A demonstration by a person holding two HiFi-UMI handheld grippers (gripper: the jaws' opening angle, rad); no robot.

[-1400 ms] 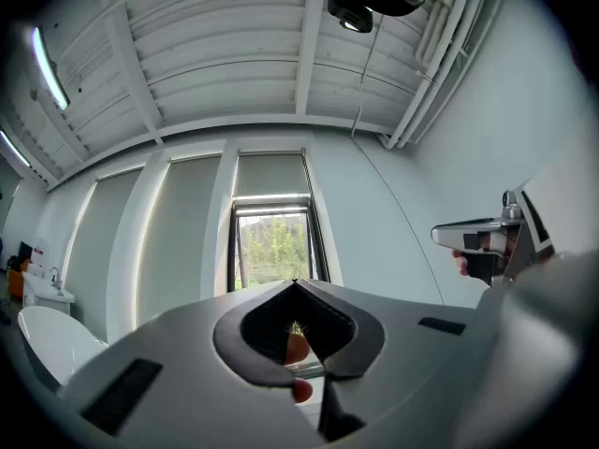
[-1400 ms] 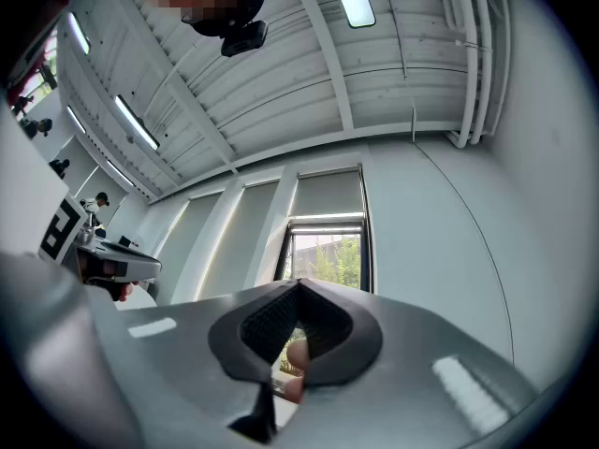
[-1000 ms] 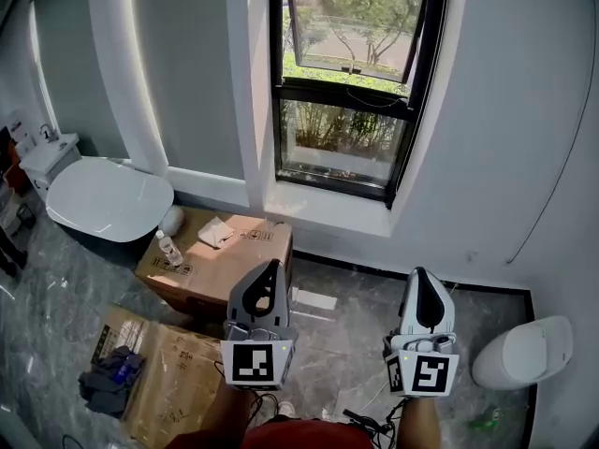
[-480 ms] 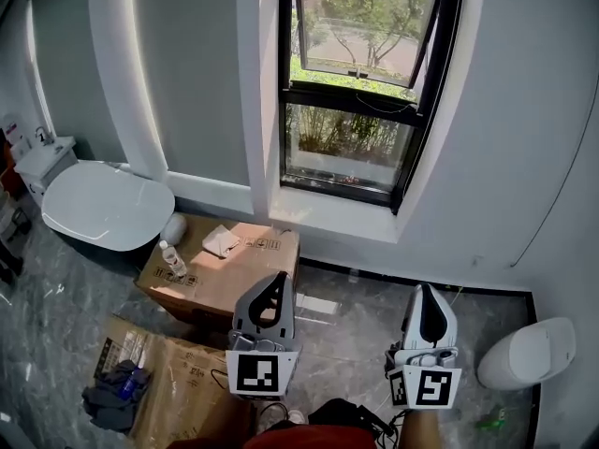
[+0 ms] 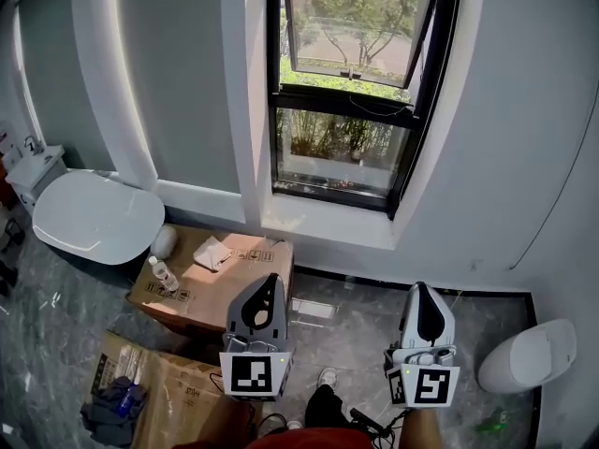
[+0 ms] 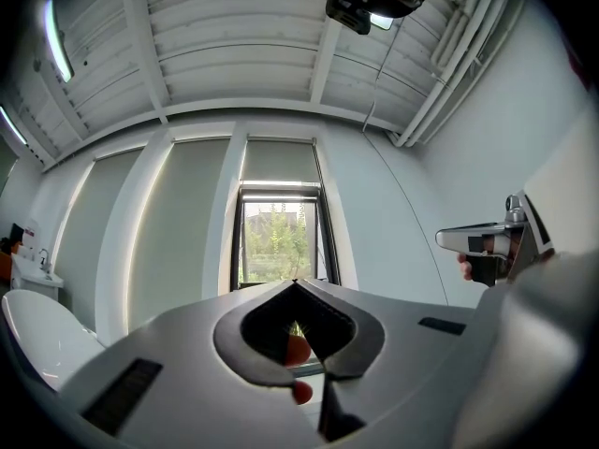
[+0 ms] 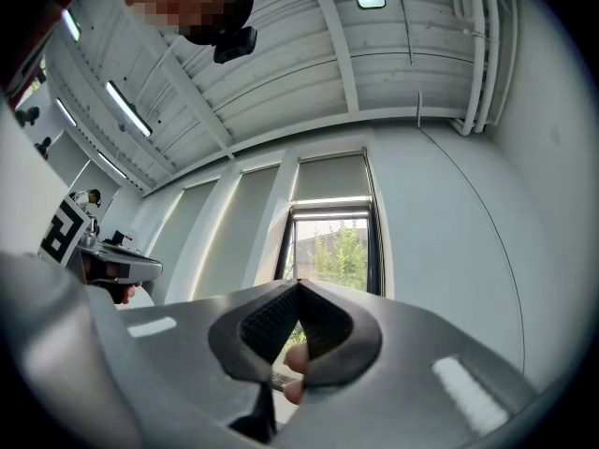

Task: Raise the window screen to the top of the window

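Your left gripper [image 5: 270,279] has its jaws fully together, with nothing between them. Your right gripper [image 5: 422,290] is in the same condition: jaws closed and empty. You hold both grippers low and side by side, well apart from each other. Each points toward the wall ahead and tilts slightly upward, and each marker cube faces you.

The window [image 5: 344,110] is set in that wall, directly in line with both grippers and well apart from their tips. Its upper sash is tilted open outward. Its lower pane sits above a white sill [image 5: 323,224]. The window screen cannot be told apart from the glass and the dark frame in any view.

On the floor [image 5: 356,321], a cardboard box [image 5: 229,274] stands below the left corner of the sill, just ahead of the left gripper. A small bottle [image 5: 164,274] stands at the box's left edge, and a white cloth [image 5: 213,252] lies near its far edge. A white tub [image 5: 89,215] sits beyond the box, to its left.
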